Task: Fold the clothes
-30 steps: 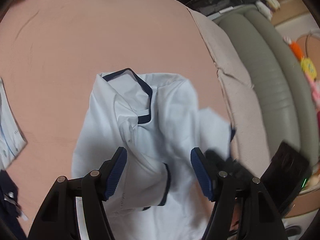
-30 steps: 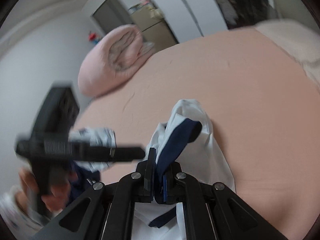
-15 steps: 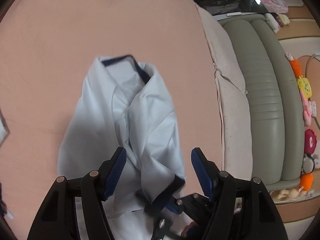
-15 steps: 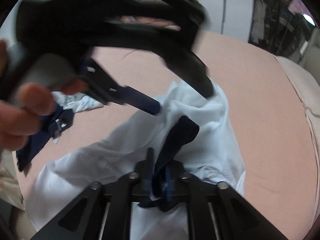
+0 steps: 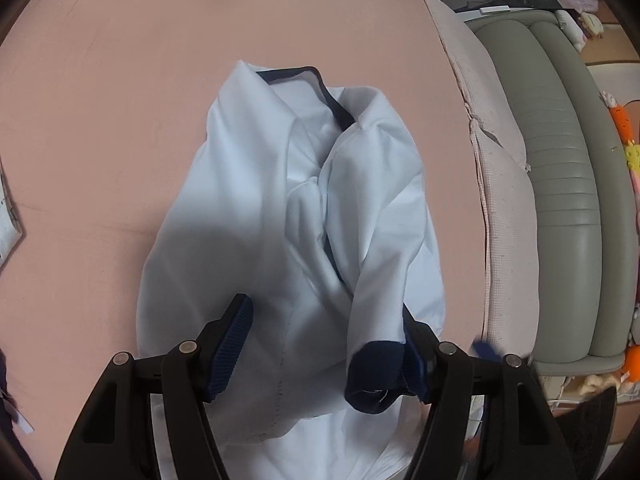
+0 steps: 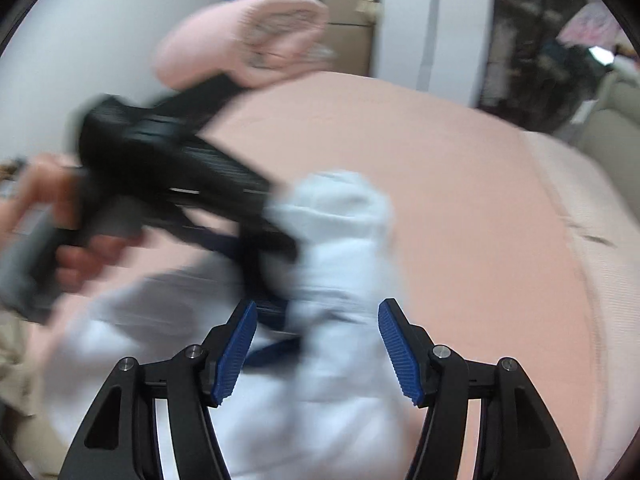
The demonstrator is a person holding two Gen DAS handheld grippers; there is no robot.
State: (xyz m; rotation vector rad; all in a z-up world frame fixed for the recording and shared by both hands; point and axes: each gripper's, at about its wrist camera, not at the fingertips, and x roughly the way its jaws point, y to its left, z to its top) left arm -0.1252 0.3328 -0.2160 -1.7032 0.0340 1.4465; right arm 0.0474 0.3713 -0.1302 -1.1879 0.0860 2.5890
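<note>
A white polo shirt point(image 5: 256, 216) with a navy collar point(image 5: 332, 100) lies crumpled on the pink bed point(image 5: 120, 60). One sleeve is laid across its front and ends in a navy cuff point(image 5: 372, 376). My left gripper point(image 5: 324, 348) hovers open just above the shirt's lower part, the cuff resting beside its right pad. In the right wrist view my right gripper point(image 6: 318, 352) is over the blurred shirt point(image 6: 340, 240). Its jaws are opening and the pads press on nothing. A hand point(image 6: 68, 248) holds the left tool's black housing point(image 6: 172, 176) above the shirt.
A rolled pink blanket point(image 6: 248, 40) lies at the bed's far end. A grey-green padded seat point(image 5: 560, 160) with plush toys point(image 5: 632, 156) runs along the bed's right side. Other garments show at the left edge point(image 5: 8, 216).
The right gripper let go of the navy cuff and opened wide. The sleeve now lies across the shirt front. The left gripper sank closer to the shirt, still open.
</note>
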